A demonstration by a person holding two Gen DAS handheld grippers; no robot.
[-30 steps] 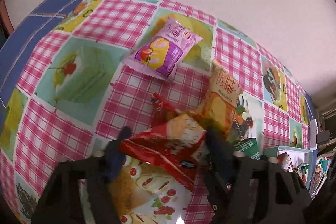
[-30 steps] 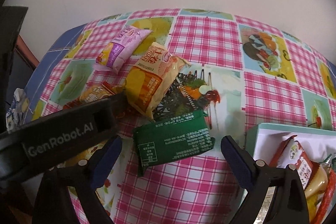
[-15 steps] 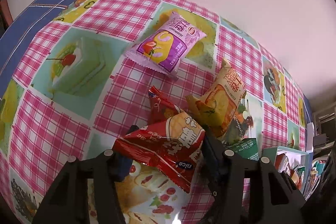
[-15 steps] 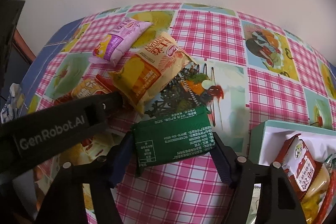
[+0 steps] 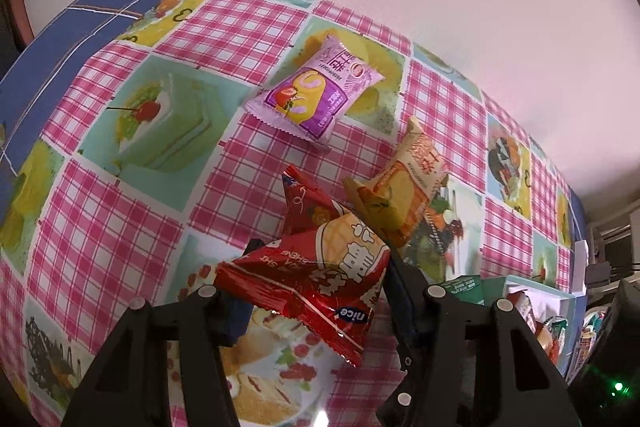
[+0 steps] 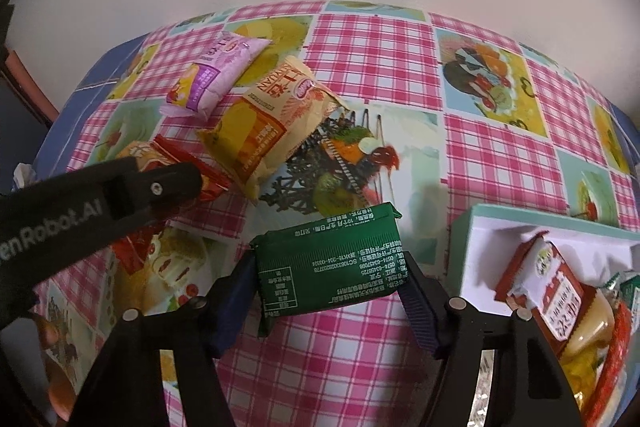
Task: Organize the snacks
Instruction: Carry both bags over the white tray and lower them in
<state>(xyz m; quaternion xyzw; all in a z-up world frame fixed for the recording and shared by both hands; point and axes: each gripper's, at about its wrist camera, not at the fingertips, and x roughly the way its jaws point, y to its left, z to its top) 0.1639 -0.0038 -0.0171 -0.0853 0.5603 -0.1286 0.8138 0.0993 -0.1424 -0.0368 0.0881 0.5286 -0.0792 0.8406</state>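
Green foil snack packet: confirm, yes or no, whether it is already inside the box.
No: the green foil snack packet is clamped in the right gripper, beside the white box.

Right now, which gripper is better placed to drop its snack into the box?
Right. The right gripper holds the green packet beside the box; the left gripper, holding the red packet, sits farther away.

Four loose snack packets were in view: one red crinkled foil packet point(image 5: 320, 267) between the left jaws, one dark green flat foil packet point(image 6: 332, 267) between the right jaws, one yellow-orange plastic packet point(image 6: 268, 131) beyond them, and one purple plastic cake packet point(image 5: 316, 95) farthest ahead. One white, teal-rimmed box point(image 6: 520, 223) sat right of the right jaws, holding several packets, too crowded to count.
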